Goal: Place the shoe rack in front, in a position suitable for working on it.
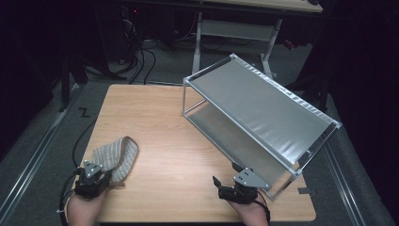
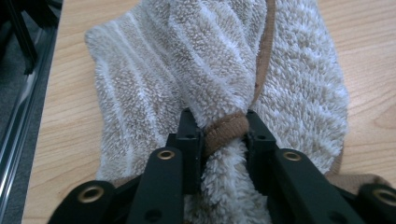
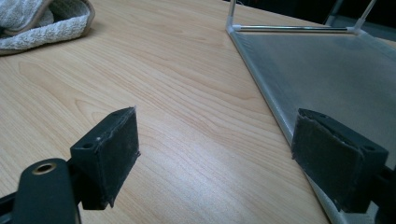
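The towel [image 1: 114, 157] lies on the desk [image 1: 174, 141] well to the left of the metal rack [image 1: 259, 117], its brown hem bunched and clenched in the left gripper [image 2: 225, 135]. Soft, light and floppy, it will likely sag and trail, so the thick hem seems the surest hold. The right gripper [image 3: 215, 154] hangs beside the rack's near corner, fingers [image 3: 109, 154] released and empty.

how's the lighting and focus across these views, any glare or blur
High view: dim, dark surroundings, soft sheen on the rack, table evenly lit. Left gripper view: towel sharp and bright, jaws near the lens softer. Right gripper view: wood grain crisp, far rack edge slightly soft, no harsh glare.
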Demonstrator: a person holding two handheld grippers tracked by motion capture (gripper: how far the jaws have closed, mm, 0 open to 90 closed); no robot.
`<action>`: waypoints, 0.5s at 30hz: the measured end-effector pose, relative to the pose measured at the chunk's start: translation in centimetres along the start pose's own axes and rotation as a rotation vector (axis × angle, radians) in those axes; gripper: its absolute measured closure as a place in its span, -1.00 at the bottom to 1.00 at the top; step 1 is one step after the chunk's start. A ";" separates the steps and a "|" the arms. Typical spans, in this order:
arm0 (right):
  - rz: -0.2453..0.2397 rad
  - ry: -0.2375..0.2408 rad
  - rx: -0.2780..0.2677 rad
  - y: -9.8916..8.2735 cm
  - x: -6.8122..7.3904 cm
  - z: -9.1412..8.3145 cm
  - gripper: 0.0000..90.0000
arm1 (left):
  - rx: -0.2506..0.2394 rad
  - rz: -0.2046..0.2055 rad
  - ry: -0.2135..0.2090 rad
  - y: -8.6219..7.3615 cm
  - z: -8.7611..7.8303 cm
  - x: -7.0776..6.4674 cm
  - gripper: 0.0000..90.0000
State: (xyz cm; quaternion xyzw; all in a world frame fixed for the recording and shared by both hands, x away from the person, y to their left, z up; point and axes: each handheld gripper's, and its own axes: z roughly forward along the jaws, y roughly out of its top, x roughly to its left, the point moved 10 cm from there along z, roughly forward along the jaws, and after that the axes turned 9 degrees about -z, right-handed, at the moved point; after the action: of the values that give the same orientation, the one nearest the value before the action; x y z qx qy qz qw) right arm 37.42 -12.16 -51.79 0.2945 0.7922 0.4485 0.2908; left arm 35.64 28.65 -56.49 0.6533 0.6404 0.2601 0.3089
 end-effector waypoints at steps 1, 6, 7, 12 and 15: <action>0.001 -0.009 -0.006 0.1 -0.1 -0.2 -0.66 | -0.036 -0.019 -0.015 0.6 -0.4 -0.2 0.67; 0.007 -0.016 -0.003 0.0 -0.3 -0.3 -0.66 | -0.122 -0.004 -0.041 3.3 -1.4 -1.5 0.68; 0.010 -0.016 -0.002 0.0 -0.3 -0.2 -0.66 | -0.135 -0.009 -0.050 3.9 -1.4 -1.7 0.68; 0.001 -0.020 -0.003 0.2 -0.1 -0.2 -0.66 | -0.167 0.001 -0.053 6.3 -0.9 -2.4 0.68; -0.008 -0.014 -0.004 0.1 0.1 -0.3 -0.66 | -0.185 -0.014 -0.060 7.5 -0.6 -2.5 0.67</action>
State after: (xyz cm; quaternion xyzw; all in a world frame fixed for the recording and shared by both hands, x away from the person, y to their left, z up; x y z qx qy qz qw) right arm 37.14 -12.17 -51.64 0.2936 0.7905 0.4468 0.2986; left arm 40.16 26.24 -50.37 0.6249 0.6086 0.2966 0.3887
